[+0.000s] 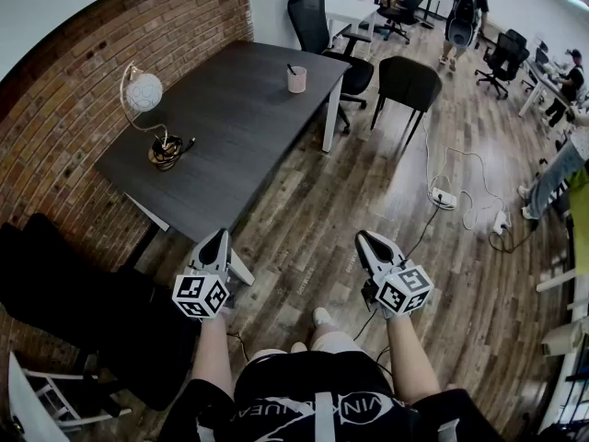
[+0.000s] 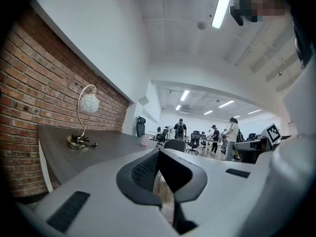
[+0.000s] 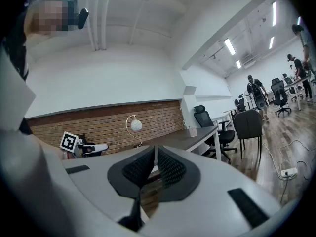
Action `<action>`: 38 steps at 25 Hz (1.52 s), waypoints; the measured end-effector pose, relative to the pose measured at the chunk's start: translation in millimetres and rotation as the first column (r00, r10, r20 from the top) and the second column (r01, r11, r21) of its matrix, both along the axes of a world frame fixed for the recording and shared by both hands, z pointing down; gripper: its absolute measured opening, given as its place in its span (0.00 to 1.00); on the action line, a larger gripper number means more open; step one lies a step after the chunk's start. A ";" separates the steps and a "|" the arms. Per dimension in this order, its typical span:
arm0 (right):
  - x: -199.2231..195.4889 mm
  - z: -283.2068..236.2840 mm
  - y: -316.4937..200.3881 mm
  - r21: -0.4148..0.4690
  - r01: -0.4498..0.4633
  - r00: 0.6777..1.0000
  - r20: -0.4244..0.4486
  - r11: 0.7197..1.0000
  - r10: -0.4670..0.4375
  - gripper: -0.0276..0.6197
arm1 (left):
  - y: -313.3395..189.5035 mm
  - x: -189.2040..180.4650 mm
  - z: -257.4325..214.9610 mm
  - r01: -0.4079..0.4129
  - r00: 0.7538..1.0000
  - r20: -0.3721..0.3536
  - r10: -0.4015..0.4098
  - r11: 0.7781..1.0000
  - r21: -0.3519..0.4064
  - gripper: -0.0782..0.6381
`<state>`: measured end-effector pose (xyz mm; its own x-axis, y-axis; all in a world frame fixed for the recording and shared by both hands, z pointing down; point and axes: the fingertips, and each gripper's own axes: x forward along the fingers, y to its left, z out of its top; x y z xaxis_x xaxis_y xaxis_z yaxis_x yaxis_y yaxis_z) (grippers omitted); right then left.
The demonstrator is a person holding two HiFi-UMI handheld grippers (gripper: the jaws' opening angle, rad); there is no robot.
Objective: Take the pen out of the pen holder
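A pink pen holder (image 1: 296,80) stands at the far end of the dark table (image 1: 230,127), with a dark pen (image 1: 291,68) sticking up out of it. It shows small and distant in the left gripper view (image 2: 144,140) and in the right gripper view (image 3: 193,132). Both grippers are held level over the wooden floor, well short of the table. My left gripper (image 1: 221,238) (image 2: 158,153) has its pads together with nothing between them. My right gripper (image 1: 365,238) (image 3: 155,149) is also shut and empty.
A globe lamp (image 1: 147,99) with a coiled base stands on the table's left part. Black office chairs (image 1: 313,12) and a dark chair (image 1: 408,83) stand beyond the table. Power strips (image 1: 443,198) and cables lie on the floor at right. People stand far off.
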<state>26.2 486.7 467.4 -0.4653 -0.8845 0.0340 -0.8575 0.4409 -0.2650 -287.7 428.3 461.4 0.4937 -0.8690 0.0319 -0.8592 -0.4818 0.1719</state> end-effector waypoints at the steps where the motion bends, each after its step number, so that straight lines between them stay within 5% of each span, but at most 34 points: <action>1: -1.2 1.5 -0.8 -0.002 -0.003 1.000 0.002 1.000 0.003 0.10 | -1.7 -1.6 0.3 0.000 1.000 0.001 0.000 1.000 0.000 0.13; 13: 8.6 14.9 -19.5 -0.021 -0.043 0.999 0.000 0.999 0.043 0.10 | -29.7 6.0 8.6 -0.021 1.000 0.011 0.021 1.000 -0.012 0.13; 25: 42.9 24.2 -118.0 -0.033 -0.072 0.997 0.021 0.997 0.072 0.11 | -118.5 45.4 16.8 -0.063 0.998 0.012 0.063 0.998 -0.029 0.13; 30: 52.5 27.2 -164.5 -0.057 -0.055 0.998 0.039 0.997 0.057 0.22 | -162.5 63.3 20.1 -0.069 0.998 0.001 0.069 0.996 -0.048 0.13; 38: 79.6 23.9 -227.9 -0.078 -0.041 0.997 0.063 0.996 0.046 0.28 | -220.5 91.1 17.8 -0.068 0.998 -0.001 0.068 0.996 -0.063 0.13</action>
<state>105.8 258.8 491.3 -0.4295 -0.9001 0.0738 -0.8557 0.3795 -0.3519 -196.6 207.8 479.2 0.5512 -0.8299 0.0860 -0.8252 -0.5271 0.2029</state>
